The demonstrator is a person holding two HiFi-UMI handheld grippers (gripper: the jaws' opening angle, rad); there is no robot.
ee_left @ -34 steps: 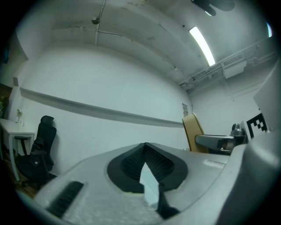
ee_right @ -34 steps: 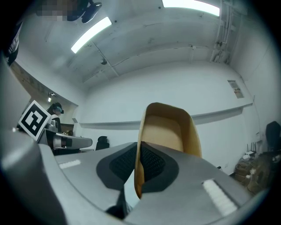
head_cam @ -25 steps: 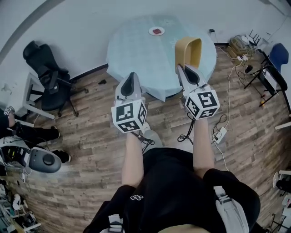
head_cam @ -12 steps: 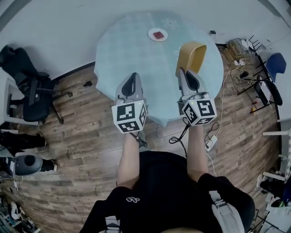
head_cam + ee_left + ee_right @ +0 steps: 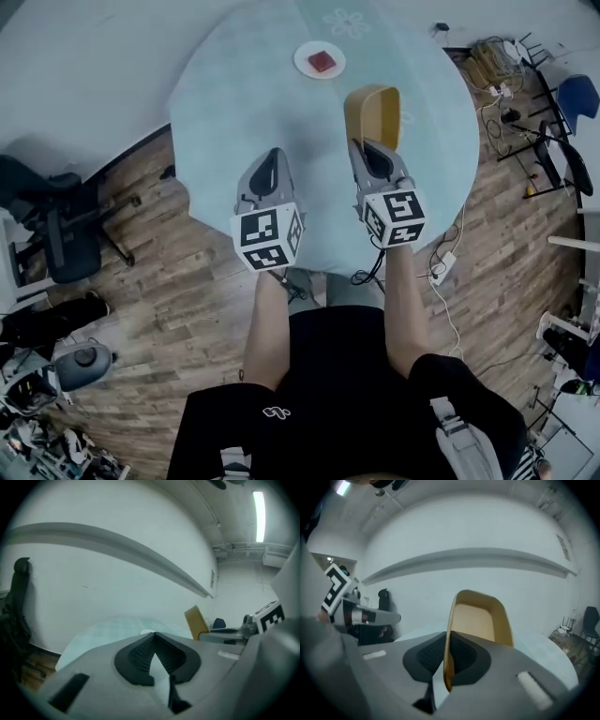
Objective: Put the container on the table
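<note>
A tan oblong container (image 5: pixel 372 114) (image 5: pixel 477 618) stands on edge in the air above the round table (image 5: pixel 244 103), which has a pale blue cloth. My right gripper (image 5: pixel 371 150) (image 5: pixel 446 656) is shut on the container's rim, its pads pressing both sides of the thin wall. My left gripper (image 5: pixel 271 164) (image 5: pixel 153 652) hovers over the table's near part, to the left of the right one. Its jaws touch at the tips and hold nothing.
A small white plate (image 5: pixel 320 61) with a red piece on it lies at the table's far side. A black office chair (image 5: pixel 52 230) stands at the left. Cables and a power strip (image 5: pixel 441 267) lie on the wooden floor at the right.
I have walked up to the table, which now fills more of the head view. Both grippers have moved forward and lower, over the tabletop, with the container still held in the right one.
</note>
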